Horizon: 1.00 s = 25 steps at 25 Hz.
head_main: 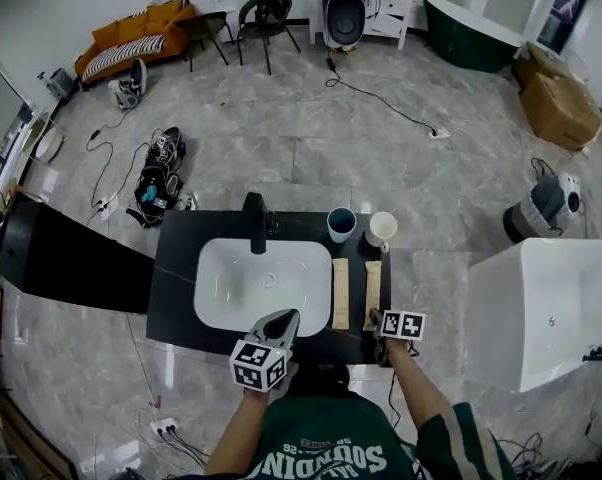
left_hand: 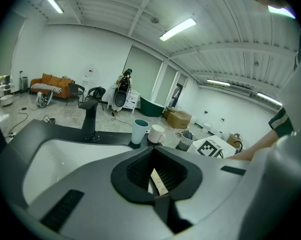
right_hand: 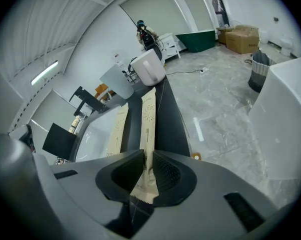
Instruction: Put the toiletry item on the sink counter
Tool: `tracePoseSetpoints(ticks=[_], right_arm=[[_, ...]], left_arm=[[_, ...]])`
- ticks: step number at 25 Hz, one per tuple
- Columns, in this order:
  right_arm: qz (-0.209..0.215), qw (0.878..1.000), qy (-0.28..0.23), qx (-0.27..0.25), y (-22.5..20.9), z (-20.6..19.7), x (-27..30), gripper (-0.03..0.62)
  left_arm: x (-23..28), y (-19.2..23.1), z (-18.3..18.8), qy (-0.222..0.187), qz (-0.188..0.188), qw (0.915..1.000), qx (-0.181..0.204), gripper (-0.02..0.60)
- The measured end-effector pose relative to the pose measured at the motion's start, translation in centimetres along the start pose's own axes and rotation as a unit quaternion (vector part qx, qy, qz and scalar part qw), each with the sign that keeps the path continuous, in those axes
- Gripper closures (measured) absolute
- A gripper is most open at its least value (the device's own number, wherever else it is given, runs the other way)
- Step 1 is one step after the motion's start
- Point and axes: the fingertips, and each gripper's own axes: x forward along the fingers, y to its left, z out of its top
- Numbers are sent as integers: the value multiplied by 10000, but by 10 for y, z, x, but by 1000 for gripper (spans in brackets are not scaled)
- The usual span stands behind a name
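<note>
Two long beige toiletry packets lie side by side on the black sink counter (head_main: pixel 173 268), right of the white basin (head_main: pixel 231 288). My right gripper (head_main: pixel 374 320) is shut on the near end of the right packet (head_main: pixel 372 290). In the right gripper view the pads (right_hand: pixel 163 171) pinch that packet (right_hand: pixel 148 116), which runs away along the counter toward the cups. The left packet (head_main: pixel 340 293) lies free beside it. My left gripper (head_main: pixel 284 320) hovers at the basin's front edge, open and empty. Through its gap I see a packet (left_hand: pixel 159 182) beyond.
A black faucet (head_main: pixel 254 223) stands behind the basin. A teal cup (head_main: pixel 341 224) and a white cup (head_main: pixel 381 230) stand at the counter's back right. A white unit (head_main: pixel 551 308) stands to the right of the counter. Cables and bags lie on the floor behind.
</note>
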Motion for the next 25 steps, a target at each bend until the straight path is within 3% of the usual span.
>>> tracePoseSetpoints(ticks=[10,15,19,25], right_arm=[[-397,9983,-57,-429,-13,4,-3,453],[-415,9976,-361,-422,-12,13,-12,441],[-342,9973,-487,-436,-5,18,-21,445],[-368,9935,-683,-829,8,21,-39,531]], left_arm=[[-4,2,-1,6,41,10000,-60,571],[-4,-1,-2,4,14,10000,-51,572],[-4,-3,1,-48,-15,10000,-58,571],[-3,-7,10,-154,-97,9998,12,571]])
